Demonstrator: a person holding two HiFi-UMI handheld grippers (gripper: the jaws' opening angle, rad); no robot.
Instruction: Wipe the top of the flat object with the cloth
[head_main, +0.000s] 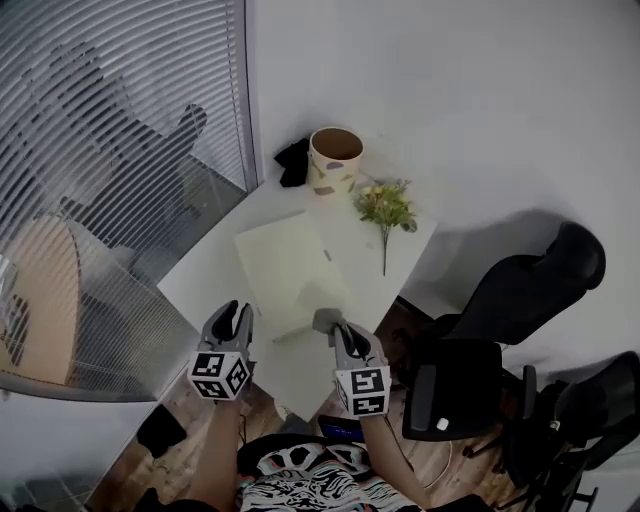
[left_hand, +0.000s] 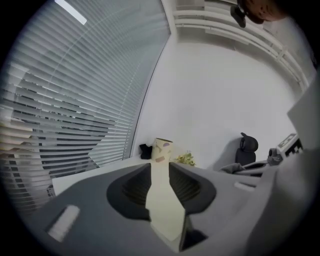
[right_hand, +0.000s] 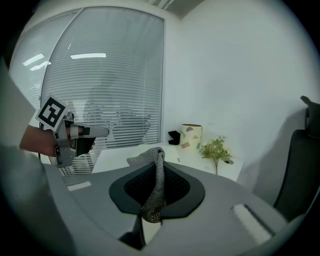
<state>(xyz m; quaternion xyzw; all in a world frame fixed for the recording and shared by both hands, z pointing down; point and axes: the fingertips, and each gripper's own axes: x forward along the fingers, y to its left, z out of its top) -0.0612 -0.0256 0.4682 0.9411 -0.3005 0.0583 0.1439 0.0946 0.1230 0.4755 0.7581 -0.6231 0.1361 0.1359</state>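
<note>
Right gripper (right_hand: 157, 172) is clenched on the grey knitted cloth (right_hand: 159, 186): one fold is pinched between the jaws and the rest flops over their tips. The left gripper (left_hand: 160, 176) has its jaws a little apart. I judge nothing is clamped, and the pale flat board (head_main: 290, 265) only shows through the gap.

The board lies flat on the white table (head_main: 210, 275), on my side of the patterned cup (head_main: 335, 160), with one end reaching toward the cup. My cloth hangs at the end farthest from the cup; touching or just above, I can't tell. The left gripper sits just beside that same end. A flower sprig (head_main: 385, 207) lies right of the cup, near the board's far corner.

The cloth looks soft and limp, so I expect it to bunch. I'd hold it by the fold and drag the loose part flat. The board looks thin, light and smooth, so it will likely skate. I'd pin its near corner with the left gripper and not try to grasp it.
</note>
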